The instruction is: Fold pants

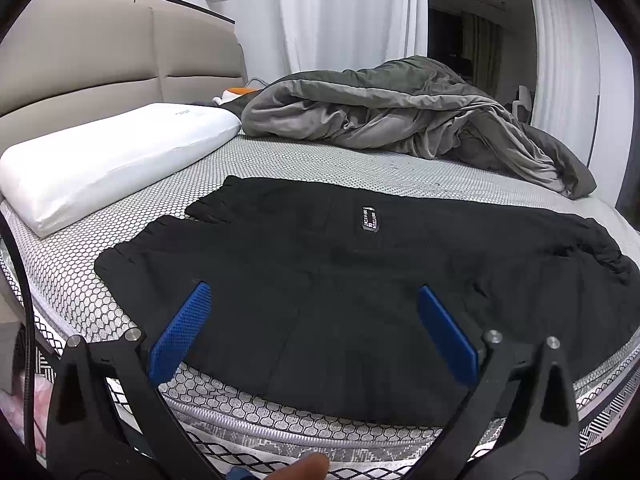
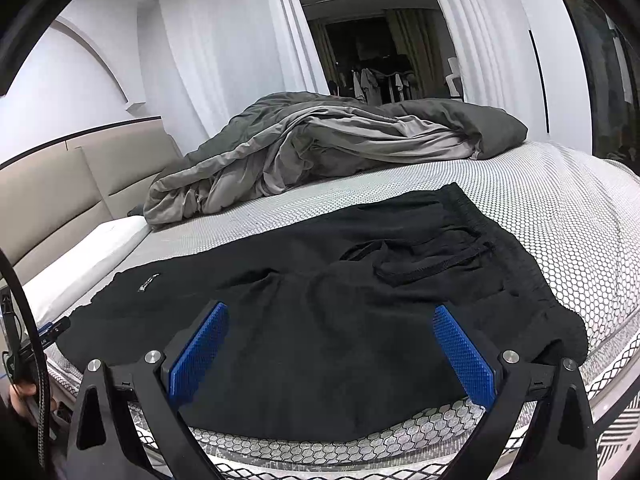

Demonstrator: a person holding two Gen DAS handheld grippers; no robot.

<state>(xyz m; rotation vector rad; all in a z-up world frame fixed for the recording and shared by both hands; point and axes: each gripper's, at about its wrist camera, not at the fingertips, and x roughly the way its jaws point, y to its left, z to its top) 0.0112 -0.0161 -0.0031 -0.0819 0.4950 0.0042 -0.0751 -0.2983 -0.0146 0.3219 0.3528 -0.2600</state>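
Black pants (image 1: 320, 280) lie spread flat across the near side of the mattress (image 1: 304, 160), with a small label patch (image 1: 370, 219) on top. The leg cuffs point left toward the pillow. In the right wrist view the pants (image 2: 320, 320) show their elastic waistband (image 2: 500, 248) and drawstring at the right end. My left gripper (image 1: 314, 294) is open and empty, hovering over the near edge of the pants. My right gripper (image 2: 330, 314) is open and empty, over the pants near the waist end.
A white pillow (image 1: 108, 156) lies at the left by the beige headboard (image 1: 100, 64). A rumpled grey duvet (image 1: 400, 108) is piled on the far side, also in the right wrist view (image 2: 320, 144). The mattress front edge (image 1: 304, 436) is just below the grippers.
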